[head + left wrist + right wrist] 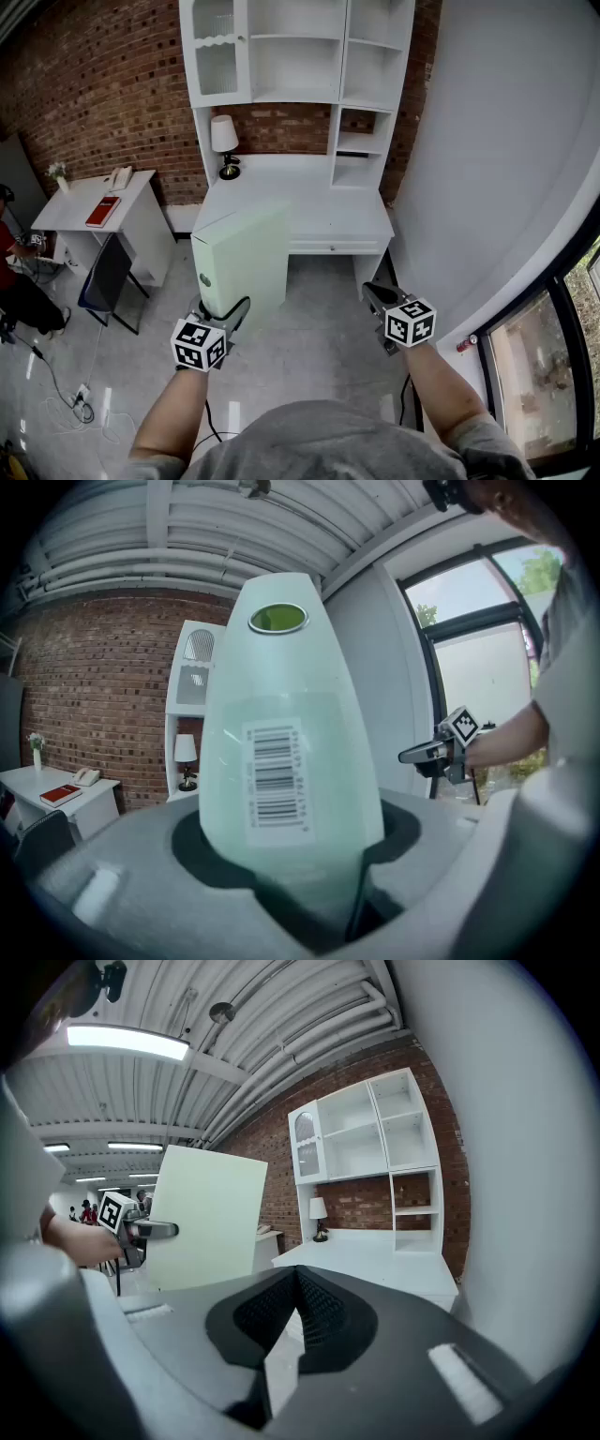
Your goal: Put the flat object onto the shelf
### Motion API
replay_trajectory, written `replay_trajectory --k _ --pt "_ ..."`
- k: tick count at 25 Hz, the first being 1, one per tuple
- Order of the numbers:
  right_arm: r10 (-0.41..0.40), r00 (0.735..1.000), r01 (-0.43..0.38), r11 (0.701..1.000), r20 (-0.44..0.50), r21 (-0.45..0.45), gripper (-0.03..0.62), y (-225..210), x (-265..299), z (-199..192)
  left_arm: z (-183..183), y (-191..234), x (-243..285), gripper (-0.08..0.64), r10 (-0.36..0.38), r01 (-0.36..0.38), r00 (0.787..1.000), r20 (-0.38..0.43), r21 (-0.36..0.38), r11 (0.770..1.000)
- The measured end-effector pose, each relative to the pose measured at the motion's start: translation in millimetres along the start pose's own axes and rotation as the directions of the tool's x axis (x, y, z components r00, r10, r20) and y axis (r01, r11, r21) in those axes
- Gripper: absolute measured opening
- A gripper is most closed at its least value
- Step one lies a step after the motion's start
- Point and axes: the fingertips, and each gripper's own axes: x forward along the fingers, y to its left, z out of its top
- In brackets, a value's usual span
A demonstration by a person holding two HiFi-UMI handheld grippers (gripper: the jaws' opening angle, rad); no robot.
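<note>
The left tool (pixel 228 317) is closed on the bottom of the box (pixel 246 258). The box is flat and pale green, and it stands straight up out of this tool. The left gripper view shows its thin side, with a bar-code sticker and a round hole above that. So the box is picked up and held in the air. That part looks done.

Ahead of both tools, well apart from them, is the white shelf (pixel 298 58). It sits on top of a white worktop (pixel 300 202) with a small lamp (pixel 225 141). The open spaces I can see in the shelf have nothing in them. The box is not near them yet. I think the person has to walk closer, lift the box up, slide it in and let go.

The right tool (pixel 377 296) is off to the right of the box, not touching it. Its jaws are together and it holds nothing.
</note>
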Motion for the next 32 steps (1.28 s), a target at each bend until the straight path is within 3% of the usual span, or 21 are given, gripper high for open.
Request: replay_trajectory --k 14,26,32 --pt "0.026 1.000 -0.026 1.000 0.012 0.009 0.008 -10.9 -0.7 9.5 4.4 -9.0 10.3 0.291 0.006 -0.006 1.000 -0.001 0.020 1.000" --pt "0.050 0.998 -0.050 0.999 0.033 0.005 0.009 -67.9 -19.9 30.4 25.1 -46.3 45.7 0.291 0.052 -0.053 0.999 0.013 0.050 0.997" --pt "0.072 0.997 -0.072 0.997 0.024 -0.015 0.009 -98.7 -21.8 36.7 30.6 -59.5 66.4 0.291 0.086 -0.087 0.996 0.032 0.026 0.996"
